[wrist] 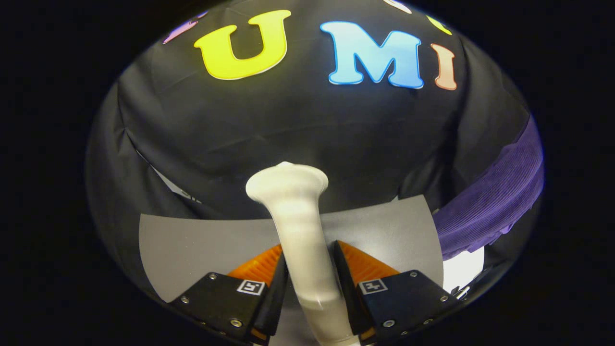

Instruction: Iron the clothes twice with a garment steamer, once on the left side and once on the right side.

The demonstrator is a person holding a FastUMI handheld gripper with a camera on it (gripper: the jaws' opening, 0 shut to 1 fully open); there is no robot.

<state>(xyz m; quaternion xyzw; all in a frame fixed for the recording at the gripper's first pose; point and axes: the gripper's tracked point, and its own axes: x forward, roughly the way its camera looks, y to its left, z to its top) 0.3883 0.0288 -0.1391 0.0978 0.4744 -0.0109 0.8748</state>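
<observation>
The gripper (pixel 310 274) is clamping both fingers on the steamer (pixel 298 226) handle; purple clothes (pixel 495 202) are hanging right of the steamer.

Your white plastic garment steamer (pixel 300 230) looks smeared with motion blur along its neck and flared head, and its lower handle drops out of sight between the fingers (pixel 274 288). You see just a strip of the purple ribbed garment (pixel 495 202), cut off off to the right. The grey flat sheet (pixel 202 250) is partly hidden behind the steamer and fingers.
</observation>
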